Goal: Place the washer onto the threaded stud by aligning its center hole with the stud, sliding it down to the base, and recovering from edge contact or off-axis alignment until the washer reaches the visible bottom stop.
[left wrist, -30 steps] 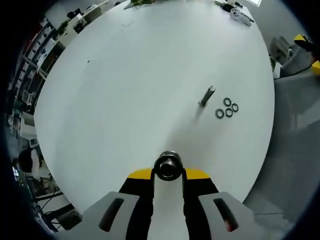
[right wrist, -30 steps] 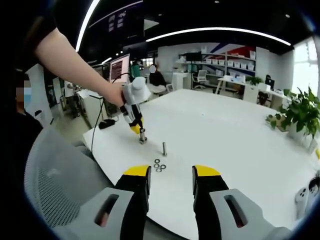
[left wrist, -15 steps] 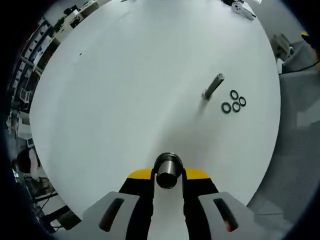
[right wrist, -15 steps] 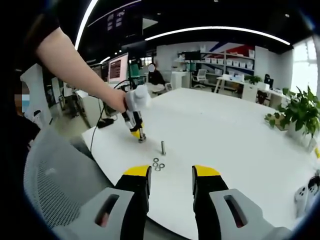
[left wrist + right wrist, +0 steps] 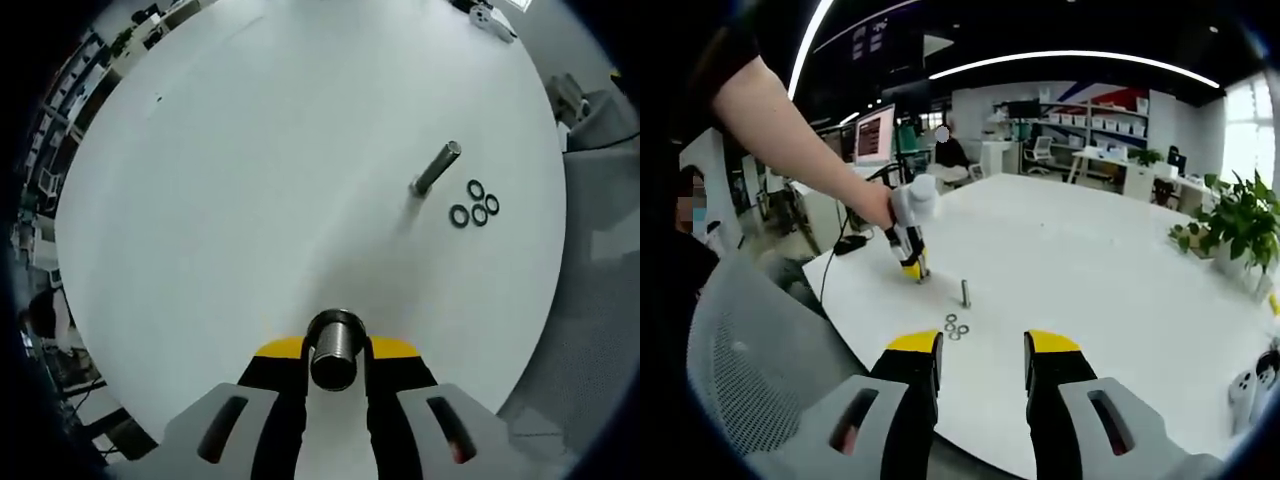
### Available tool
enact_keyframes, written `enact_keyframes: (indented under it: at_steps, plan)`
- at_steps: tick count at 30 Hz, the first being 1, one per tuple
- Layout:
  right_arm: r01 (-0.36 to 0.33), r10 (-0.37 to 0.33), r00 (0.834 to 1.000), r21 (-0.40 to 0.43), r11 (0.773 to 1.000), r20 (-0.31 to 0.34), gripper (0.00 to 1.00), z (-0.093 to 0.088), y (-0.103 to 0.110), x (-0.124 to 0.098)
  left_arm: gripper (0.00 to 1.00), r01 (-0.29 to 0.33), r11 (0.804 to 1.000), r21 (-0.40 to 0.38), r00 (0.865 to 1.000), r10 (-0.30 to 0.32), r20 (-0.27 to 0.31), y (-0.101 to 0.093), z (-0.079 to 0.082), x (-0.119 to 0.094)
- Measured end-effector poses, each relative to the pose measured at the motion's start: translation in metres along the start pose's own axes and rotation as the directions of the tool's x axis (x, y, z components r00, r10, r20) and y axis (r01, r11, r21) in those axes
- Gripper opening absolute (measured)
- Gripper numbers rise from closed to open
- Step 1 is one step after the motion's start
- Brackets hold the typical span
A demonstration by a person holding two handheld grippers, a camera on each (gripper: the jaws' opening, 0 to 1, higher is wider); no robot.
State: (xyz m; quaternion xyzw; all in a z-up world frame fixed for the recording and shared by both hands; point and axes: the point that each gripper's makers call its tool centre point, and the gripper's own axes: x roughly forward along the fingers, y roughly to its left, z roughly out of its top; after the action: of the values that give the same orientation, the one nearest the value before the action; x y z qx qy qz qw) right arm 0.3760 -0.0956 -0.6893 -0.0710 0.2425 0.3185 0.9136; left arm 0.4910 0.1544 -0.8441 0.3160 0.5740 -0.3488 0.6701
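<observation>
On the white counter [image 5: 250,150] our left tool [image 5: 335,385] is closed on a threaded cylinder [image 5: 334,348]. Our right tool [image 5: 975,375] is open and holds nothing. The threaded stud [image 5: 435,168] stands bare; four washers [image 5: 475,203] lie just beside it, so we judge the placing not yet begun.

I take the upright metal threaded stud [image 5: 436,168] [image 5: 965,292] on the round white surface [image 5: 250,180] [image 5: 1090,270] as my landmark. Three small dark ring washers [image 5: 474,204] [image 5: 955,327] lie clustered just beside its base. A short threaded metal cylinder [image 5: 334,350] stands well apart from the stud, between my left tongs [image 5: 335,365].
</observation>
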Motion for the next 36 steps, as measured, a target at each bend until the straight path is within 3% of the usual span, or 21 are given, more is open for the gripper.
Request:
enact_keyframes:
  at_steps: [5,8,12,19,26,29,31,34,36]
  plan:
    - [0.001,-0.001,1.0,-0.002,1.0,-0.004,0.35,-0.001,0.0,0.0,0.23,-0.002,1.0,-0.025,1.0,0.002,0.012,0.0,0.0,0.003]
    - [0.008,-0.008,1.0,-0.002,1.0,0.008,0.35,0.001,-0.001,-0.001,0.25,0.014,0.999,-0.044,1.0,-0.014,0.005,-0.005,-0.009,0.005]
    - [0.007,-0.007,1.0,-0.001,1.0,0.005,0.35,0.001,-0.002,-0.001,0.21,-0.016,0.992,-0.125,0.994,0.03,0.108,0.0,0.003,-0.007]
    - [-0.007,0.007,1.0,-0.018,1.0,0.0,0.35,0.001,0.003,0.0,0.29,-0.048,0.986,-0.159,0.987,0.071,0.142,-0.001,-0.004,-0.026]
    - [-0.017,0.016,1.0,-0.031,0.999,-0.004,0.35,0.0,0.005,0.001,0.3,-0.064,0.978,-0.196,0.966,0.11,0.233,-0.011,-0.001,-0.049]
    - [-0.021,0.021,1.0,-0.04,0.999,-0.005,0.35,0.0,0.006,0.001,0.3,-0.052,0.961,-0.27,0.945,0.135,0.298,-0.015,0.001,-0.06]
    - [-0.024,0.024,1.0,-0.039,0.999,-0.007,0.35,0.0,0.007,0.001,0.32,-0.071,0.956,-0.283,0.941,0.159,0.299,-0.016,-0.004,-0.065]
    - [-0.029,0.029,1.0,-0.037,0.999,-0.006,0.35,0.0,0.008,0.002,0.32,-0.045,0.95,-0.31,0.938,0.147,0.315,-0.026,-0.009,-0.067]
    - [-0.03,0.03,1.0,-0.041,0.999,-0.008,0.35,0.0,0.008,0.001,0.32,-0.044,0.947,-0.317,0.926,0.158,0.343,-0.03,-0.01,-0.072]
